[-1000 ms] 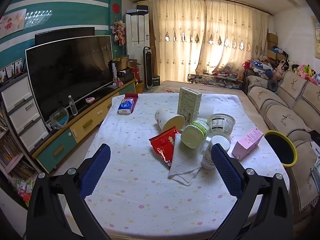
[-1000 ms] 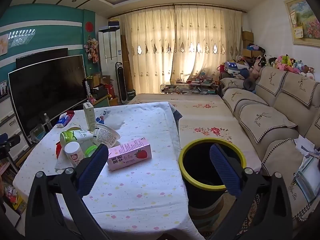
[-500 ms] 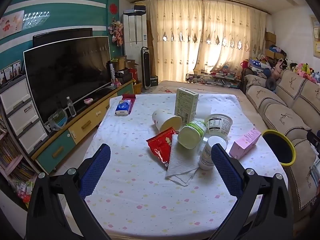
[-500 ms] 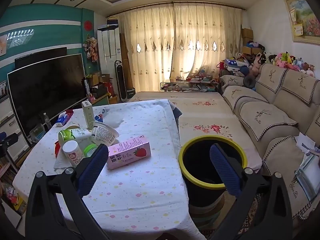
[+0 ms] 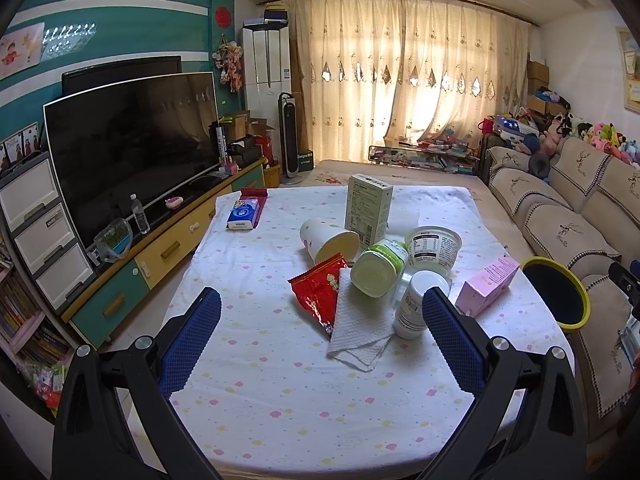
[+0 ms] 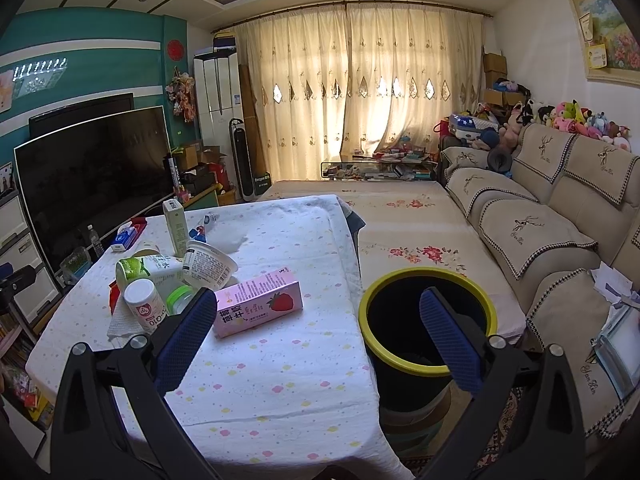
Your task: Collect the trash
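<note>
Trash lies in a cluster on the white dotted tablecloth (image 5: 280,392): a red snack wrapper (image 5: 320,292), a white paper towel (image 5: 360,328), a tipped paper cup (image 5: 328,238), a green-labelled jar (image 5: 380,266), a yogurt tub (image 5: 434,246), a white bottle (image 5: 416,304), a pink strawberry milk carton (image 6: 258,307) and an upright green box (image 5: 368,210). A black bin with a yellow rim (image 6: 426,320) stands beside the table's right edge. My left gripper (image 5: 320,334) is open and empty, hovering before the cluster. My right gripper (image 6: 316,338) is open and empty between the carton and the bin.
A tissue pack (image 5: 242,216) lies at the table's far left. A large TV (image 5: 128,148) on a low cabinet runs along the left. A beige sofa (image 6: 560,216) stands to the right, behind the bin. A bed-like platform (image 6: 400,216) lies beyond the table.
Both grippers have drifted slightly; the trash cluster sits a little lower and nearer in the left view. Both stay open and empty, and nothing on the table has moved.
</note>
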Tool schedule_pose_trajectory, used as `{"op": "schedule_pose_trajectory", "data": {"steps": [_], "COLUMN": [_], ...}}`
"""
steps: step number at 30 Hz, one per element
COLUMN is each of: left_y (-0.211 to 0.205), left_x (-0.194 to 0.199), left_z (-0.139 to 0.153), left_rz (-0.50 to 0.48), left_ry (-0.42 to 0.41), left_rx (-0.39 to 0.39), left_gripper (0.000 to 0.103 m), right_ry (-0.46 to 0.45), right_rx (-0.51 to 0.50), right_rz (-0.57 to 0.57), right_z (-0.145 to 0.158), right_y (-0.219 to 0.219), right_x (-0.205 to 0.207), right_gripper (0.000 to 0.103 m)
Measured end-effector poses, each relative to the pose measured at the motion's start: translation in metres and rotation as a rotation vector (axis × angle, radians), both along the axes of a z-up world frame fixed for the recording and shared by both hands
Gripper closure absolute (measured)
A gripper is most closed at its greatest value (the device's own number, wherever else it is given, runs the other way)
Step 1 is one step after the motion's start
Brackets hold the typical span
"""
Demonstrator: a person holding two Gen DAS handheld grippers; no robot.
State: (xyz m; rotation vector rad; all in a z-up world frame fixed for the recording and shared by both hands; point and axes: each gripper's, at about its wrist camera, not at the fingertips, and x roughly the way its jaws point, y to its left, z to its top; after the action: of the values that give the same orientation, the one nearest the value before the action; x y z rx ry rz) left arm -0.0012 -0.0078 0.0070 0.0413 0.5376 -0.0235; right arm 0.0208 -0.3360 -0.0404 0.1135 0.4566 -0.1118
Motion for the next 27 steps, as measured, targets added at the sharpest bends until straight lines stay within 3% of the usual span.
{"op": "schedule_pose_trajectory", "data": {"steps": [27], "left_y": [-0.0017], "left_x": [0.0003], "left_z": [-0.0025], "left_rz": [0.0], "left_ry": [0.003], "left_rx": [0.002], "left_gripper": [0.004], "right_ry": [0.01], "right_rx": [0.012], "right_rz": [0.004], "right_z": [-0.0054], "right_y": [0.0006], "right_x": [0.003], "right_gripper": [0.006]}}
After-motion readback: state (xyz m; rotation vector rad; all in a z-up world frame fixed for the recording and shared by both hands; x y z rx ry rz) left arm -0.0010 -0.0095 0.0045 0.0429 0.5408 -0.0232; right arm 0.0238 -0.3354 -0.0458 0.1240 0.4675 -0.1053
